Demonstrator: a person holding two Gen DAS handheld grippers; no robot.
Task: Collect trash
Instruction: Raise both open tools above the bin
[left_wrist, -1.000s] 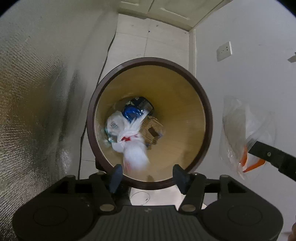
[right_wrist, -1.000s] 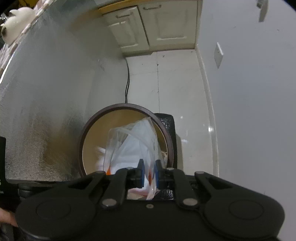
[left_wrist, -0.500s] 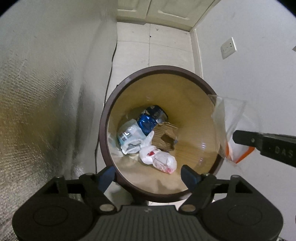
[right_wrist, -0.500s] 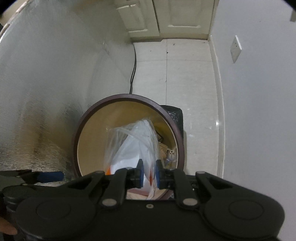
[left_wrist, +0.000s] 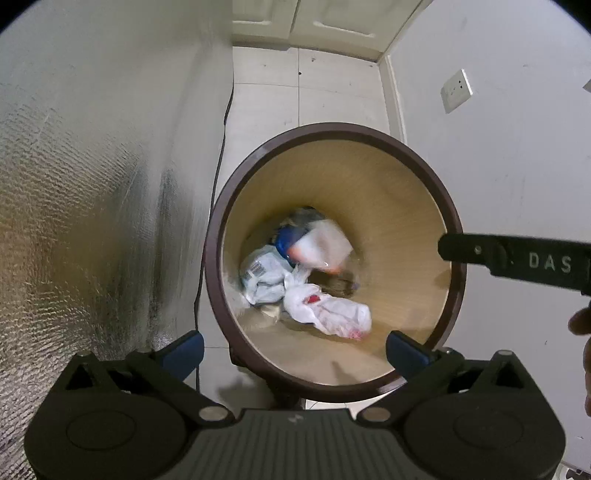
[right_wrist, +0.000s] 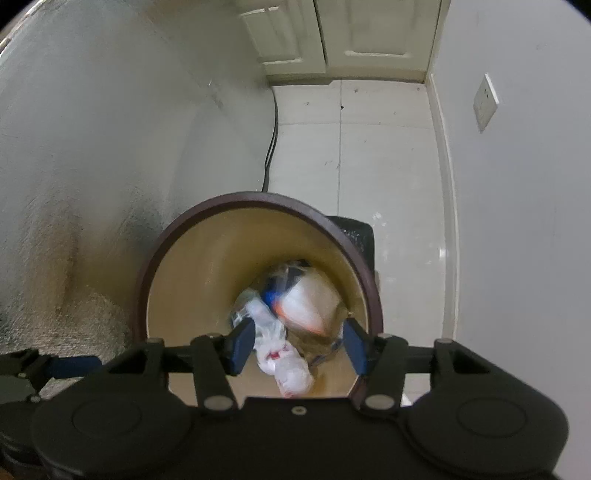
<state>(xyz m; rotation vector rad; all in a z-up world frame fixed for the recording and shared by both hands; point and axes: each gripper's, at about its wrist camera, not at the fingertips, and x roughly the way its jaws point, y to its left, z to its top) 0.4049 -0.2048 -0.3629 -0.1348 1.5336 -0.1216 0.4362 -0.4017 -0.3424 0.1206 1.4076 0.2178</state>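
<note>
A round bin with a brown rim (left_wrist: 334, 130) and tan inside stands on the floor; it also shows in the right wrist view (right_wrist: 255, 197). A clear plastic bag with orange inside (left_wrist: 321, 251) is blurred, falling inside the bin, also in the right wrist view (right_wrist: 308, 302). A white knotted bag with red marks (left_wrist: 328, 310) (right_wrist: 284, 363), a crumpled clear wrapper (left_wrist: 262, 273) and a blue item (left_wrist: 284, 240) lie on the bin's bottom. My left gripper (left_wrist: 293, 350) is open and empty above the near rim. My right gripper (right_wrist: 299, 347) is open and empty above the bin.
A foil-covered wall (left_wrist: 85, 206) stands close on the left. A white wall with a socket (left_wrist: 457, 90) is on the right. A black cable (left_wrist: 221, 147) runs down along the tiled floor. Cabinet doors (right_wrist: 351, 33) close the far end.
My right gripper has opened and let go of the clear plastic bag, which drops into the bin. My left gripper has opened wider and shifted a little left of the bin.
</note>
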